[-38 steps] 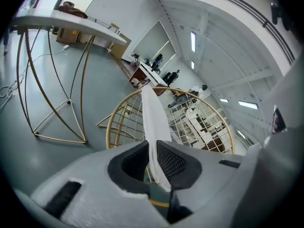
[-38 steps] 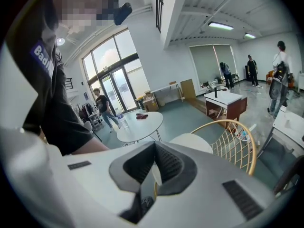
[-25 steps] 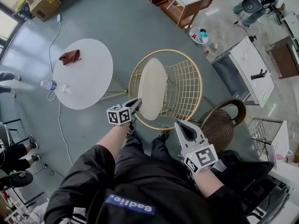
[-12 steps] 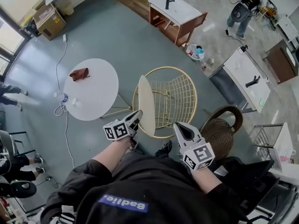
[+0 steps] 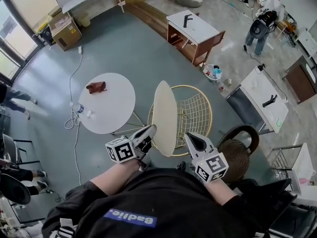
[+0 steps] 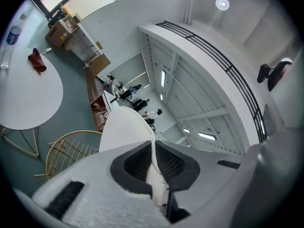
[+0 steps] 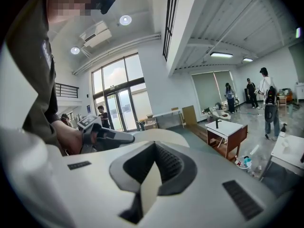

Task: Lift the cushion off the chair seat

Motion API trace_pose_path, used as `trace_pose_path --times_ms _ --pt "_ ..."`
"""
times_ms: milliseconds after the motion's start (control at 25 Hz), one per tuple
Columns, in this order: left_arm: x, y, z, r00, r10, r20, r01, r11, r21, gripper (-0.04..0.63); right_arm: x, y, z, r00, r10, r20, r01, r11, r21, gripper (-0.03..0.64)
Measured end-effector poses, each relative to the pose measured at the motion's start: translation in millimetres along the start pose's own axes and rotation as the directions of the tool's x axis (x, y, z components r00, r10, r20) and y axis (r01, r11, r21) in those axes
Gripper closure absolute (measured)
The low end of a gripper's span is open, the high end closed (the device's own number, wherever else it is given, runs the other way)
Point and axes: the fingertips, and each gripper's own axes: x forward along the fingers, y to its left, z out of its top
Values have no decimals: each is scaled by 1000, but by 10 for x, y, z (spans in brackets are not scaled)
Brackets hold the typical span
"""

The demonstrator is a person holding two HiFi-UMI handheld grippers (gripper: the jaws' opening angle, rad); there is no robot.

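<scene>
The cream round cushion (image 5: 165, 118) hangs tilted on edge, clear above the gold wire chair (image 5: 197, 114). My left gripper (image 5: 150, 131) is shut on its near left rim, and my right gripper (image 5: 188, 137) is shut on its near right rim. In the left gripper view the cushion (image 6: 124, 129) rises from between the pads (image 6: 168, 163), with the chair's wire seat (image 6: 66, 151) below. In the right gripper view a thin cream edge of the cushion (image 7: 159, 137) is pinched in the gripper (image 7: 151, 179), and the left gripper (image 7: 102, 136) shows across it.
A white round table (image 5: 106, 108) with a dark red item (image 5: 95, 87) stands left of the chair. A brown wicker chair (image 5: 237, 150) is at the right. A white-topped wooden table (image 5: 193, 29) and a small bin (image 5: 213, 73) stand beyond. People stand far off.
Both grippers have risen with the cushion, the left one more. The cushion has come up off the chair seat and stands higher and more on edge.
</scene>
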Motion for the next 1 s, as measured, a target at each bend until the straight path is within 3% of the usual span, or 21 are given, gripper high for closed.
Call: trace_pose_path --times_ms 160,440,640,1000 --pt "-33 -391 106 998 -53 21 52 998 42 561 -10 59 70 1000 15 17 -15 1000 0 591" --pt "-116 -783 156 994 -111 10 107 973 206 561 16 202 143 998 37 43 -36 999 -10 591" --pt "-185 -793 134 992 -122 15 117 975 187 561 59 335 148 998 54 43 -53 998 -43 591" --pt "-140 -809 -40 987 -147 -59 157 965 212 561 50 382 163 997 56 57 -53 997 -59 591"
